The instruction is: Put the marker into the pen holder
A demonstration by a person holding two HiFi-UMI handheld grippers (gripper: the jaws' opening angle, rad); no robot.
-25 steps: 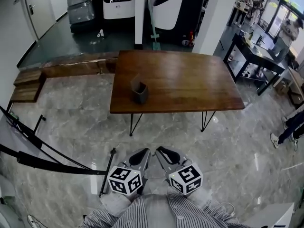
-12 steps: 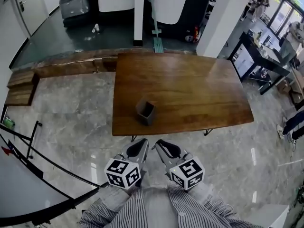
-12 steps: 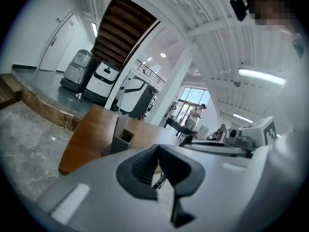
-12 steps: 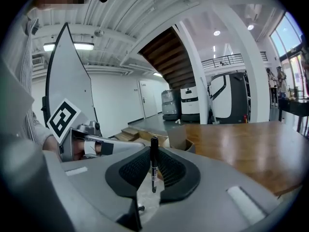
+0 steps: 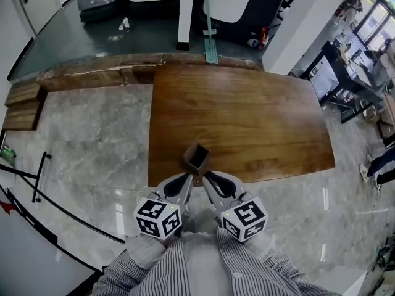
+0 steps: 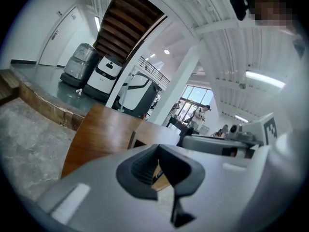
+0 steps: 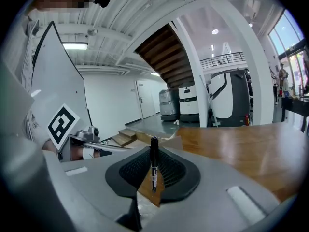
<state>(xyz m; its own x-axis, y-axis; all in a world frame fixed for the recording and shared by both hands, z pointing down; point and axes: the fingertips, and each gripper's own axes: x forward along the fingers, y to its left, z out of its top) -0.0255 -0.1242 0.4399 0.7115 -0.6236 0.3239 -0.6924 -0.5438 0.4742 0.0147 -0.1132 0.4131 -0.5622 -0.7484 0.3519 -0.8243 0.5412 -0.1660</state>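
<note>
Right gripper view: my right gripper (image 7: 153,153) pinches marker (image 7: 154,174) upright. My left gripper (image 6: 158,151) pressed together, empty. Holder (image 5: 190,157) just beyond both.

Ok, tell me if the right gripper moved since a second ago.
Yes. The right gripper, holding the marker, came forward: from over the floor, short of the table, to its near edge beside the pen holder.

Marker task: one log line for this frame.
phase: pre-insert | right gripper: shut on marker, upright | left gripper: shut, empty | pen holder: on table near edge, marker not yet in
</note>
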